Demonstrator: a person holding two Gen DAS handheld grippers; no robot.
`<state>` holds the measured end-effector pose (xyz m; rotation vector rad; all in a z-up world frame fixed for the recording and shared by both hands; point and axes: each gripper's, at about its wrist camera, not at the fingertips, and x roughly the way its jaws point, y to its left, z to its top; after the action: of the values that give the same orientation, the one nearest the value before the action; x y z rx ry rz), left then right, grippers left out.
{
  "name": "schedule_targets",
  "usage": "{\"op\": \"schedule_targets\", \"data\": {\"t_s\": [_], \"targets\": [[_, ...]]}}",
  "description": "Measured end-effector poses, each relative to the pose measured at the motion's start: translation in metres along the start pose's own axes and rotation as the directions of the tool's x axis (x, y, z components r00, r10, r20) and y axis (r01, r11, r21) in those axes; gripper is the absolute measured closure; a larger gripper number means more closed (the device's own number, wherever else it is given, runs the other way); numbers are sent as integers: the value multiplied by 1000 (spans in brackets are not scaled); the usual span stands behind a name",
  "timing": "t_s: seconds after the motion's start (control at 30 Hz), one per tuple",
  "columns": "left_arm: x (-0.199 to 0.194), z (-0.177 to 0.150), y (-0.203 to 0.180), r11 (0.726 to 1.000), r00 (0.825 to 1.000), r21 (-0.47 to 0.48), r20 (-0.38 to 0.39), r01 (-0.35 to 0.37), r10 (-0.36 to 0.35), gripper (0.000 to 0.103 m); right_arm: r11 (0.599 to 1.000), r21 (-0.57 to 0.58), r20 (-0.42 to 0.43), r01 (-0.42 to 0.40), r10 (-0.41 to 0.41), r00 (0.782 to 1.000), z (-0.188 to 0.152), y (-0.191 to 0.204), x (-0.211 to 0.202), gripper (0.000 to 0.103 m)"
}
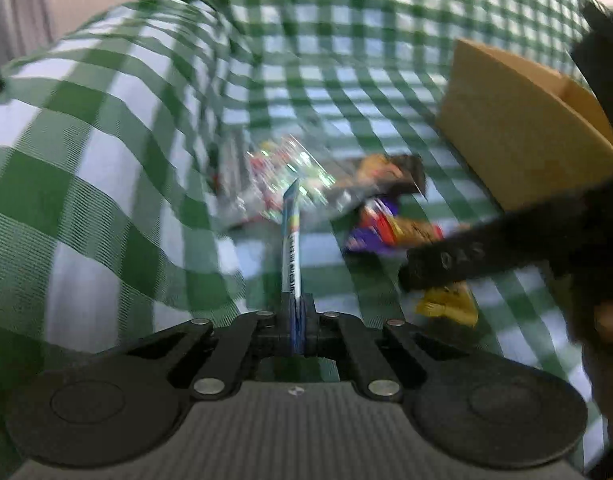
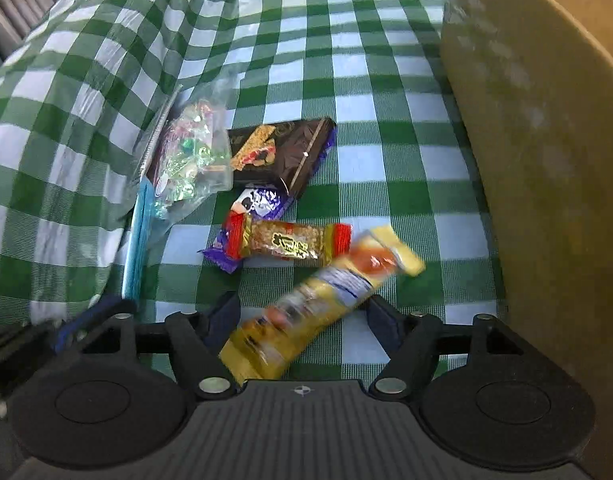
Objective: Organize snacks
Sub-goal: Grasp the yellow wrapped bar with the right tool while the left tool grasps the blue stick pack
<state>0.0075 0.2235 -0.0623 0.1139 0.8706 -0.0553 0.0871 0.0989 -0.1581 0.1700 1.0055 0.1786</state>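
Left gripper (image 1: 294, 308) clamped tight on the rim of a blue-edged clear bag (image 1: 291, 236), seen edge-on as a thin strip running straight ahead from the pinch toward the bag of foil-wrapped candies (image 2: 186, 152) lying on the green checked cloth (image 2: 358, 80). Right gripper (image 2: 302, 316) spread wide, jaws standing either side of a yellow snack packet (image 2: 326, 292) without visibly pressing on it; packet blurred, so whether loose or just resting there cannot be told for sure. Long axis of the yellow packet slanting from low left, near the gripper body, up and right toward the cardboard box (image 2: 546, 160), so lying askew between the jaws and not square across them. Box standing just to the right of the snacks, its tall wall close beside the right gripper and well apart from the left one. Rest of the heap just ahead of the packet: a red-ended cereal bar (image 2: 286, 242) lying crosswise, a purple wrapper (image 2: 262, 204) partly under it, a dark chocolate-coloured pack (image 2: 282, 152) behind. Right hand plainly the nearer to packet and box; likely next either a firmer grip on the yellow packet or a reach for the red-ended bar, then a short carry rightward over the box wall. Left view badly smeared, small detail there unreadable
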Motion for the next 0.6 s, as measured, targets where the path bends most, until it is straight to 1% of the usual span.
{"op": "schedule_targets", "data": {"t_s": [0.03,0.07,0.1,0.13,0.2,0.23,0.27,0.3,0.4,0.43,0.5,0.53,0.57,0.6], "targets": [[-2,-1,-2,1000,1000,8,1,-1,1,98,999,-27,8,27,-27,1000,-3,4,-2,57],[0,-1,-5,1000,1000,7,5,-9,9,97,998,-54,17,39,-38,999,-5,6,-4,73],[1,0,-4,1000,1000,-4,4,-16,16,95,997,-75,21,26,-25,999,-10,6,-8,79],[2,1,-3,1000,1000,-23,1,-19,19,90,997,-81,18,6,-5,1000,-13,3,-10,87],[11,5,-2,998,1000,-62,-7,-11,11,87,994,-105,17,-12,14,1000,-23,-5,-19,88],[18,7,0,997,1000,-79,-10,-6,6,82,992,-125,25,-13,16,1000,-32,-8,-26,88],[22,9,0,995,1000,-96,-10,-10,9,72,989,-143,32,-25,29,999,-39,-12,-33,88],[25,10,-1,994,1000,-105,-12,-20,19,68,986,-163,35,-45,51,998,-46,-15,-40,88],[33,14,-4,993,998,-102,-29,-56,53,67,963,-248,28,-108,118,993,-69,-20,-58,88],[33,14,-6,993,998,-96,-26,-68,65,67,949,-289,28,-123,137,990,-78,-20,-66,87],[34,15,-8,992,996,-95,-29,-84,81,76,917,-375,36,-135,159,987,-92,-20,-76,87],[36,16,-7,991,995,-95,-29,-95,93,96,899,-418,41,-133,165,985,-100,-20,-82,87],[38,17,-4,990,995,-106,-31,-95,92,103,885,-445,41,-134,170,985,-103,-21,-86,87],[38,18,-2,988,996,-125,-29,-88,85,103,874,-466,41,-138,177,983,-105,-26,-89,87]]}}
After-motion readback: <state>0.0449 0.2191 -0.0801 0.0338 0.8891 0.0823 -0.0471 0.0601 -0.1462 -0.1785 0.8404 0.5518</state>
